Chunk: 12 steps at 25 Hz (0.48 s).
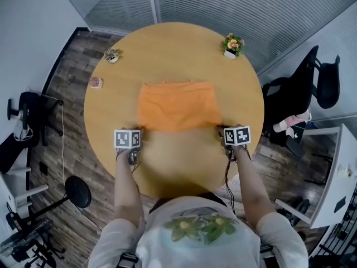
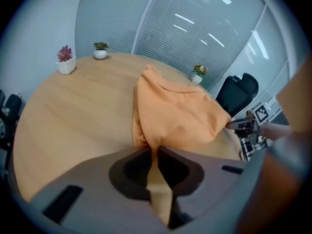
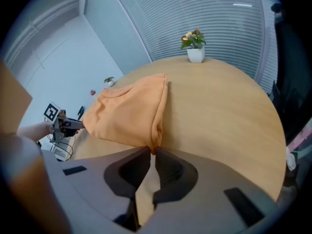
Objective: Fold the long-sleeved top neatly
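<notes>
Hand-held grippers point(image 2: 152, 149) point(image 3: 152, 152) pinch the folded, rumpled orange top point(image 1: 177, 106) at its near corners.

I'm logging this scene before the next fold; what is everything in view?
Folded fabric long-sleeved top: one, orange, table centre.
Round wooden table: one, light brown, under top.
Flowering pot plant: one, orange-yellow, table's far right.
Leafy pot plant: one, green, table's far left.
Pink-flowered pot plant: one, pink, table's left edge.
Office chair: one, black, right of table.
Left hand-held gripper: one, grey, shut on top's near-left corner.
Right hand-held gripper: one, grey, shut on top's near-right corner.
</notes>
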Each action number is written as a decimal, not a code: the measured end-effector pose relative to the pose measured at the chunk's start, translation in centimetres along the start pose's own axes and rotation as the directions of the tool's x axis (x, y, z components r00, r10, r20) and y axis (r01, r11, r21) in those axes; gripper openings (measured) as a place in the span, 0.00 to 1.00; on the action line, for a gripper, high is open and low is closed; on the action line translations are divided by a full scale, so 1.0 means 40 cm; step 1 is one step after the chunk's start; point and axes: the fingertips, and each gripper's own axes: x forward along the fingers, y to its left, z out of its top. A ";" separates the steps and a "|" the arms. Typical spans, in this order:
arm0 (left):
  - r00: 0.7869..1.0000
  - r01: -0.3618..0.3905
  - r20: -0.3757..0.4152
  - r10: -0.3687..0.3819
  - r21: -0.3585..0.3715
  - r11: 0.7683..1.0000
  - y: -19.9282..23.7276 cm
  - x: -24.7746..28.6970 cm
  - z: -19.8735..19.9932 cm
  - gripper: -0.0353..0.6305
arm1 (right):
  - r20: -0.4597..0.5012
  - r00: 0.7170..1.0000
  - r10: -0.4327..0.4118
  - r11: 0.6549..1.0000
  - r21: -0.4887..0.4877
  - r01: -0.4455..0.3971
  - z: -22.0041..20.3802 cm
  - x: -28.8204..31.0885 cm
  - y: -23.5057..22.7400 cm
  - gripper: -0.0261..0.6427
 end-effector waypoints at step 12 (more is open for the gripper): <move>0.991 0.007 -0.135 0.016 0.165 0.986 -0.036 -0.094 -0.212 0.11 | -0.183 0.979 0.093 0.994 -0.045 -0.103 -0.269 -0.102 0.078 0.10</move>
